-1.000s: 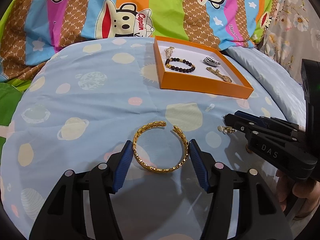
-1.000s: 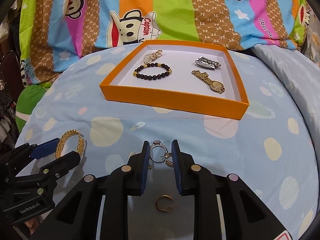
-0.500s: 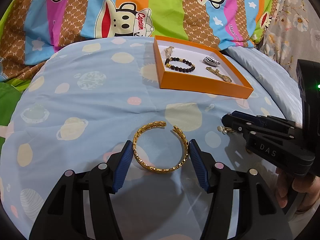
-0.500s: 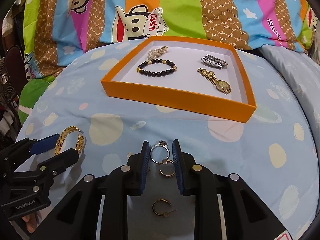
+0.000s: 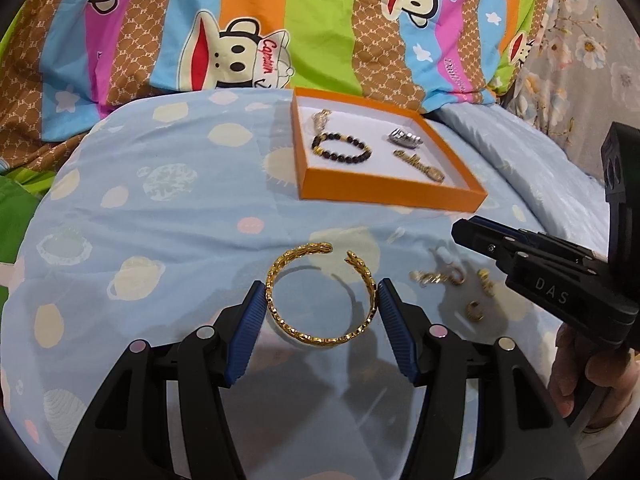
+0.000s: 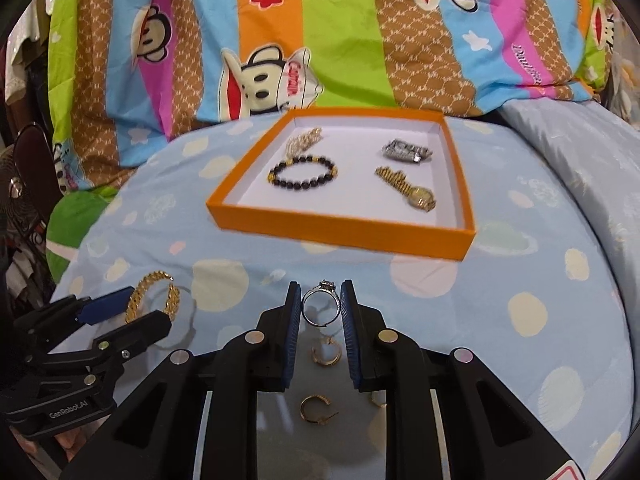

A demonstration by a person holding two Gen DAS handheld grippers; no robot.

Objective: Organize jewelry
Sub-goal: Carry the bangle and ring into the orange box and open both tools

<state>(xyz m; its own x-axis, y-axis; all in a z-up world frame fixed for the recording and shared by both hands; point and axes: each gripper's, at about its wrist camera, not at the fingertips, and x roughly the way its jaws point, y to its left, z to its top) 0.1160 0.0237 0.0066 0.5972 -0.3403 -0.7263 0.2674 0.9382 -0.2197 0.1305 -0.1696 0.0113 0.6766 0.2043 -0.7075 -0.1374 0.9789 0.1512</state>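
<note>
My left gripper [image 5: 321, 306] is shut on a gold open bangle [image 5: 320, 294], held just above the blue bedspread. My right gripper [image 6: 320, 306] is shut on a silver ring with a stone [image 6: 321, 303], lifted above the bed. The orange tray [image 6: 344, 232] stands ahead of both grippers and holds a black bead bracelet [image 6: 303, 171], a gold watch [image 6: 408, 188], a silver piece [image 6: 406, 151] and a pearl piece [image 6: 304, 140]. The tray also shows in the left wrist view [image 5: 390, 192]. Gold hoop earrings [image 6: 326, 354] lie under the right gripper.
More small gold earrings [image 5: 472, 292] lie on the bedspread at the right of the left view, below the right gripper [image 5: 536, 276]. A striped cartoon quilt [image 6: 320, 40] rises behind the tray. The left gripper [image 6: 100, 320] shows at the right view's left edge.
My right gripper has lifted the ring off the bed and moved toward the tray; the loose earrings now show beneath it. My left gripper holds the bangle much as before, slightly raised.
</note>
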